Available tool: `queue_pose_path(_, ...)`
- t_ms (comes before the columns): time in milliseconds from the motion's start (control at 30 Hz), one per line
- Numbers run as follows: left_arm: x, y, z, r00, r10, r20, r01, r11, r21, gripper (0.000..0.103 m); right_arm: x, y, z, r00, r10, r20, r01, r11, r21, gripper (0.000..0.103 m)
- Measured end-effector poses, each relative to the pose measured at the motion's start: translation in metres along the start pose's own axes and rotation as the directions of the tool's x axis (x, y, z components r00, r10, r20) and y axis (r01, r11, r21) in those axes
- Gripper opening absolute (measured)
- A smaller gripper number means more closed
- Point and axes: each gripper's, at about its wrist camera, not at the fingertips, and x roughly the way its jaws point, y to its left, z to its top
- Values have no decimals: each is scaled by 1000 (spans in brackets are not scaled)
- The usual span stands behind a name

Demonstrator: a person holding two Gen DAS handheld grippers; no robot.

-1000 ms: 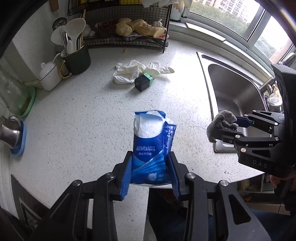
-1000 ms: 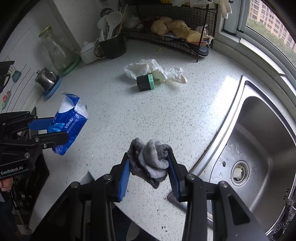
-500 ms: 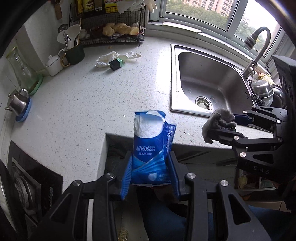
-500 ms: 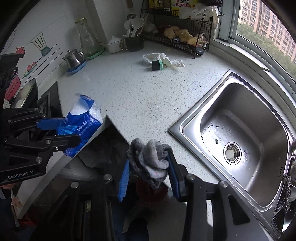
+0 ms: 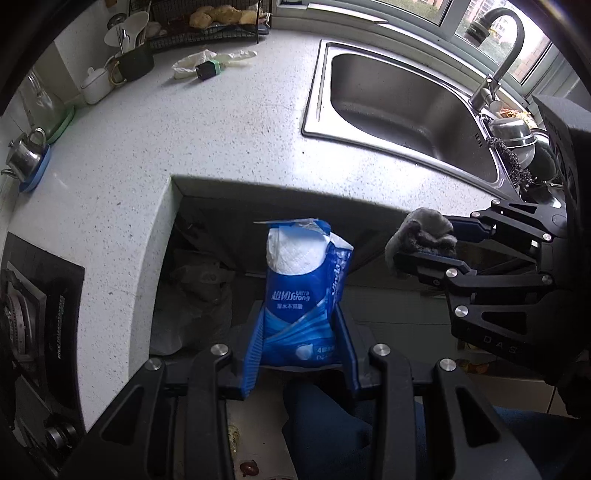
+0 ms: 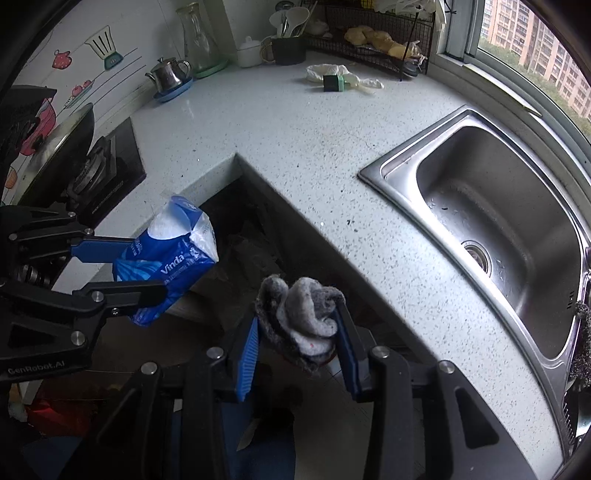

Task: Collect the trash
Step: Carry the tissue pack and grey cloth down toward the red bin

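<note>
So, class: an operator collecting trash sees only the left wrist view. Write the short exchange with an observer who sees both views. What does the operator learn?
Operator: Is anything standing on the stove?
Observer: Yes, a dark pan sits tilted on the burner.
Operator: Is the sink's drain blocked?
Observer: No, the drain of the sink is uncovered, with only a few small specks nearby.

Your left gripper (image 5: 301, 354) holds the tissue pack (image 5: 304, 295) off the counter (image 5: 229, 122) edge, over the inner corner; your right gripper (image 6: 299, 350), clamping the rag (image 6: 303, 314), sits just beside it. The sink (image 6: 495, 206) lies right; the small box (image 6: 333, 82) rests on crumpled plastic (image 6: 325, 72) before the wire rack (image 6: 373, 33).
</note>
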Motion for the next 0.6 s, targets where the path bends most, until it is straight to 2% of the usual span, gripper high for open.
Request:
queue_pose_path(67,9,1,-8,1000,-5,-20,4,1000,-16,34,11,5,-7,999,-28,-24,28,999,-15,36)
queue_pose_path(167,27,4,-15,999,-27,-44,26,999,-25,34,31,6,-17,997,1,-72,0,1000,13,36)
queue_pose_path(367,77,7,-30,992,-55,-115,51,998,-30,34,77,6,-34,989,9,-145,-1,998,59,36)
queue_pose_path(533,125,13,-39,985,-56,-162,50,998,-43,34,114,2,-40,985,17,-170,-1,996,90,36)
queue_pose_path(600,146,17,-44,981,-78,-180,68,996,-61,34,133,-1,-43,986,26,-166,-10,995,98,36)
